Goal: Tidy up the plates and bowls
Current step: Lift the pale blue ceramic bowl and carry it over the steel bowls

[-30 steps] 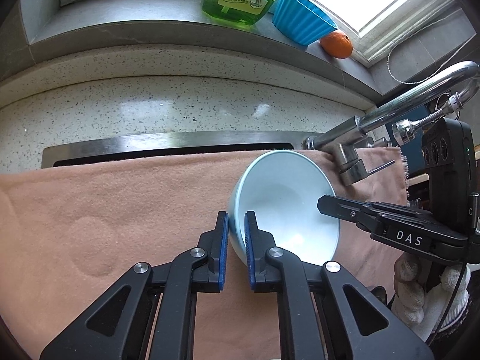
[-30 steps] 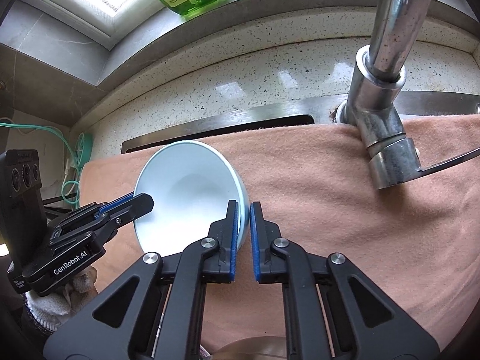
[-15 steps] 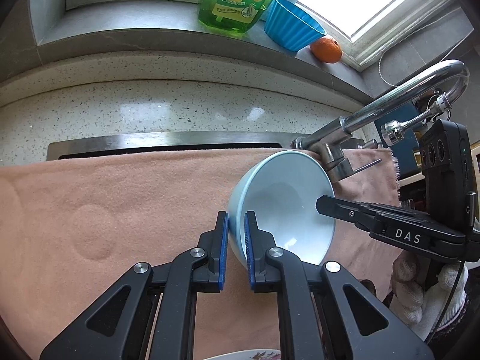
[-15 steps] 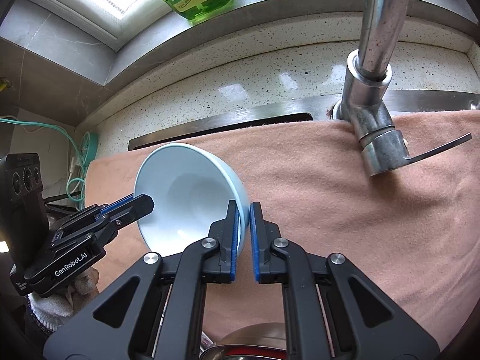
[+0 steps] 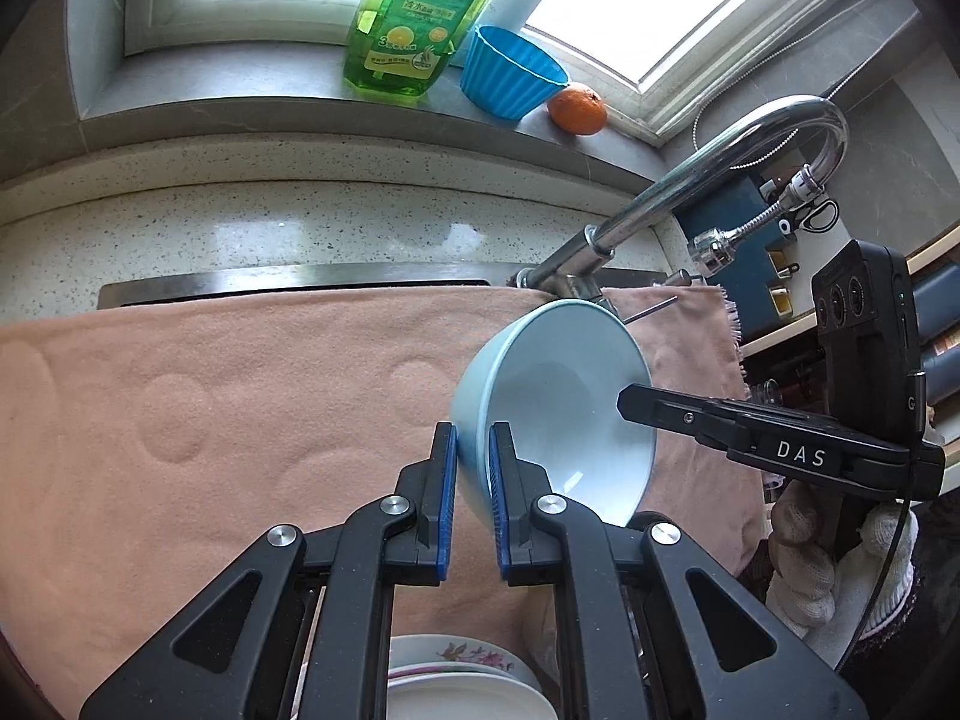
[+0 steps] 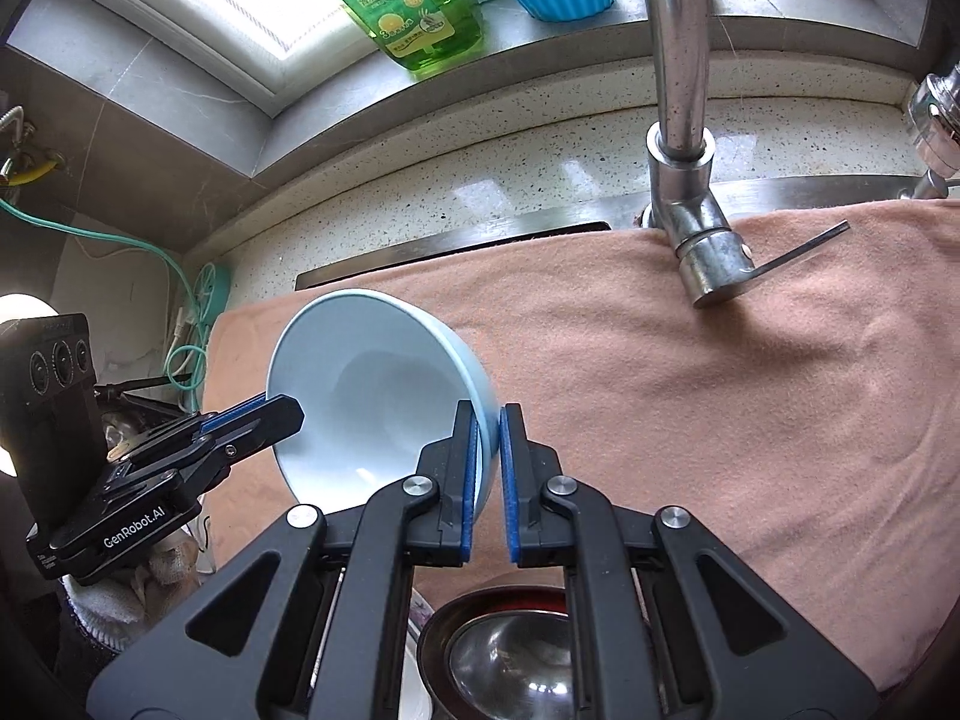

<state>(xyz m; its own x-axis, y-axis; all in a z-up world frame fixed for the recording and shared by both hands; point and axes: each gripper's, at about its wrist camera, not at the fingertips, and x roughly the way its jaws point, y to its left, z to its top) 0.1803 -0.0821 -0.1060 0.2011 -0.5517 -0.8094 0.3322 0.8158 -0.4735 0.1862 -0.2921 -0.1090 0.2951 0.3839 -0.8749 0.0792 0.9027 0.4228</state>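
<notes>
A pale blue bowl (image 5: 558, 408) hangs tilted above the pink towel (image 5: 240, 396), held by its rim from two sides. My left gripper (image 5: 473, 450) is shut on the bowl's left rim, and my right gripper (image 6: 489, 435) is shut on the bowl (image 6: 372, 384) at its opposite rim. Each view shows the other gripper reaching in onto the far rim. White plates (image 5: 468, 684), the top one with a flower pattern, peek out under the left fingers. A steel bowl (image 6: 510, 654) lies under the right fingers.
A chrome tap (image 6: 684, 138) rises from the back of the towel-covered sink. On the window sill stand a green soap bottle (image 5: 414, 18), a blue fluted cup (image 5: 510, 72) and an orange (image 5: 576, 111). A gloved hand (image 5: 840, 564) holds the right gripper.
Both grippers have lifted the bowl together away from the towel. The tap and sill look farther off, and the plates and steel bowl have come into view below.
</notes>
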